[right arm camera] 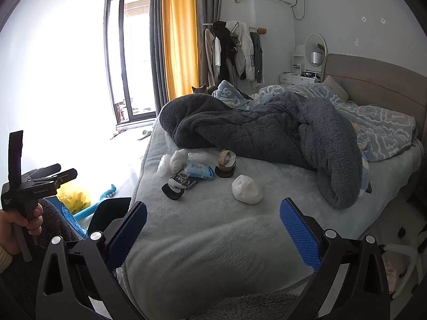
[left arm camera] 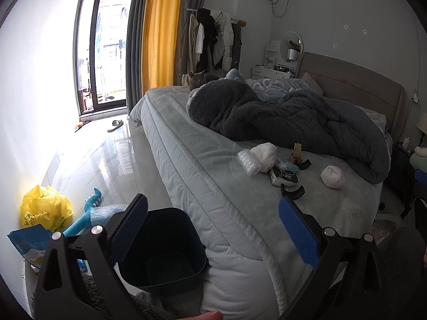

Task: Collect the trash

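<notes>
Trash lies on the bed [right arm camera: 202, 240]: a crumpled white wad [right arm camera: 246, 189] nearest, a second white wad [right arm camera: 178, 160], bubble wrap [right arm camera: 163, 165], a blue tissue pack [right arm camera: 200, 171], a dark wrapper [right arm camera: 182, 182], black curved scraps [right arm camera: 172, 191] and tape roll cores [right arm camera: 226, 160]. The same pile shows in the left wrist view, with the wad [left arm camera: 332, 177] and bubble wrap [left arm camera: 248, 162]. A dark bin [left arm camera: 165, 248] stands on the floor beside the bed. My left gripper [left arm camera: 213, 229] is open and empty over the bin and bed edge. My right gripper [right arm camera: 213, 232] is open and empty above the bed's near part.
A grey fleece blanket [right arm camera: 267, 130] and a blue patterned quilt [right arm camera: 373, 122] are heaped behind the trash. A cat [right arm camera: 199, 89] sits at the far edge. On the floor lie a yellow bag [left arm camera: 45, 208], a blue pack [left arm camera: 29, 242] and a teal toy [left arm camera: 88, 213].
</notes>
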